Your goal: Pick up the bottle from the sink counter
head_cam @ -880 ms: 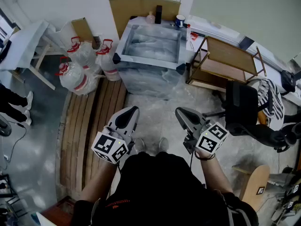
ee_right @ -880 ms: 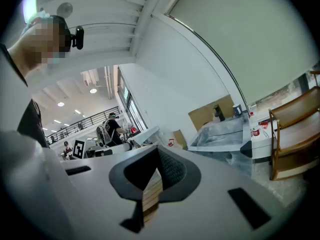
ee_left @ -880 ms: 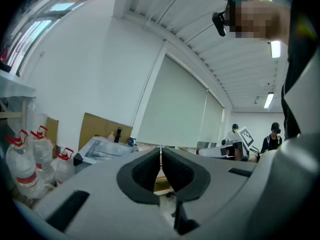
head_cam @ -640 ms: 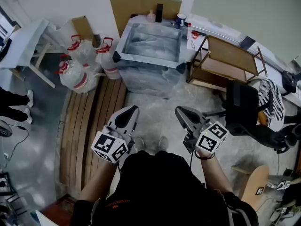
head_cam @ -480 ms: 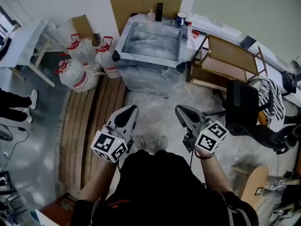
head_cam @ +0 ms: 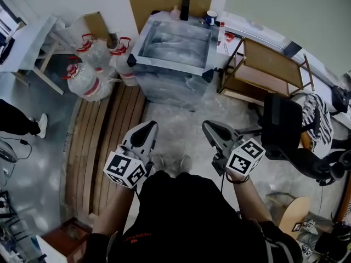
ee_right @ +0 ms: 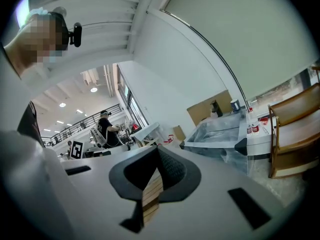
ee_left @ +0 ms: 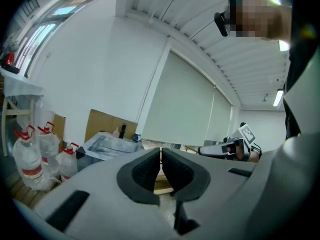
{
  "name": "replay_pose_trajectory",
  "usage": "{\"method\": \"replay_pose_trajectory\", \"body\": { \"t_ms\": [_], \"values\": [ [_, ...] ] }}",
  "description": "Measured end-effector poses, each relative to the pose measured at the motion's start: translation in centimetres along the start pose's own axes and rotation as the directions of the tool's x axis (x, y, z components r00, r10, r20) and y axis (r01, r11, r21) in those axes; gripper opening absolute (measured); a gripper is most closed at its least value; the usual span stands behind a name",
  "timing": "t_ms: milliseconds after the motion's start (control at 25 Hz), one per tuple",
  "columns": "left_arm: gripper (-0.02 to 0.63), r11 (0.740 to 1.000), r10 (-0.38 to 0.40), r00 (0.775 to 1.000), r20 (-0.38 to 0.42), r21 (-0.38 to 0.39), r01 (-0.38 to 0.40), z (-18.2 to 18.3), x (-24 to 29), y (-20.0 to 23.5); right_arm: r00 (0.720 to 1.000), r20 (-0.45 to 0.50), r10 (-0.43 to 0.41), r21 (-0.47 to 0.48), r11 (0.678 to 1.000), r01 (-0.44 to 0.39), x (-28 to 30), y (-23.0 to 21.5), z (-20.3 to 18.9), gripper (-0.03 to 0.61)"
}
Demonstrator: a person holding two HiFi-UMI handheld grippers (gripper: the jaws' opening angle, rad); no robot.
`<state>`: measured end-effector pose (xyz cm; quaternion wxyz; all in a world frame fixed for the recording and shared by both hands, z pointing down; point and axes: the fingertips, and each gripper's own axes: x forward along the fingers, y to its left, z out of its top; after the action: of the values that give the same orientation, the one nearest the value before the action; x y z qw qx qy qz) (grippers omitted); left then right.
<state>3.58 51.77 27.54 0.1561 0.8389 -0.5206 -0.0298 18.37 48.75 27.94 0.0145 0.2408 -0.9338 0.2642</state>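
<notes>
**Both grippers closed, bottle far off on the counter**

The person stands on the floor and holds one gripper in each hand. Both grippers sit low in the middle of the head view, side by side but apart.

The left gripper [head_cam: 147, 126] is shut tight. In the left gripper view, its two dark fingers [ee_left: 147, 169] press together at the tips. Nothing is between them.

The right gripper [head_cam: 208, 126] is closed too. In the right gripper view, its fingers [ee_right: 172, 168] meet at the tips and hold nothing. The only thing seen through the little gap lower down is the wooden boards on the floor.

The bottle [head_cam: 175, 12] is small and pale. It stands at the top middle of the head view, on the back edge of the counter [head_cam: 170, 66] that holds the sink. It is well apart from both grippers. A tall dark bottle [head_cam: 185, 8] stands just beside it on the right. A blue and white cup [head_cam: 211, 18] stands a bit further right.

The sink is wrapped in clear plastic. Big water jugs [head_cam: 90, 81] with red handles sit on the floor at its left. A wooden rack [head_cam: 269, 64] stands at its right. A black chair [head_cam: 282, 125] is at the right side, below the rack.
</notes>
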Motion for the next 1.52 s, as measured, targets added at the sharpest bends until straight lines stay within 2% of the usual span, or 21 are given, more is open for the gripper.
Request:
{"method": "replay_pose_trajectory", "body": {
  "t_ms": [200, 520, 840, 1160, 1520],
  "values": [
    [0.026, 1.000, 0.029, 1.000, 0.006, 0.007, -0.029, -0.3, 1.0, -1.5, 0.999, 0.021, 0.040, 0.068, 0.997, -0.041, -1.7, -1.7, 0.7, 0.003],
    [0.026, 0.999, 0.044, 0.999, 0.005, 0.022, -0.044, -0.2, 2.7, -2.5, 0.999, 0.039, 0.033, 0.066, 0.997, -0.036, -3.5, -4.4, 1.8, 0.003],
    [0.026, 0.998, 0.044, 0.999, 0.016, 0.035, -0.045, 0.3, 5.6, -1.0, 0.998, 0.047, 0.035, 0.034, 0.999, -0.037, -2.4, -6.8, 3.5, 0.003],
    [0.026, 0.999, 0.043, 0.999, 0.027, 0.023, -0.043, 1.1, 9.6, 2.9, 0.999, 0.036, 0.040, 0.017, 0.999, -0.040, 1.7, -9.8, 5.4, 0.003],
    [0.026, 0.999, 0.036, 0.999, 0.003, 0.000, -0.036, 2.6, 15.4, 12.0, 0.999, 0.048, 0.002, 0.078, 0.997, -0.006, 10.3, -14.7, 8.1, 0.003]
  ]
}}
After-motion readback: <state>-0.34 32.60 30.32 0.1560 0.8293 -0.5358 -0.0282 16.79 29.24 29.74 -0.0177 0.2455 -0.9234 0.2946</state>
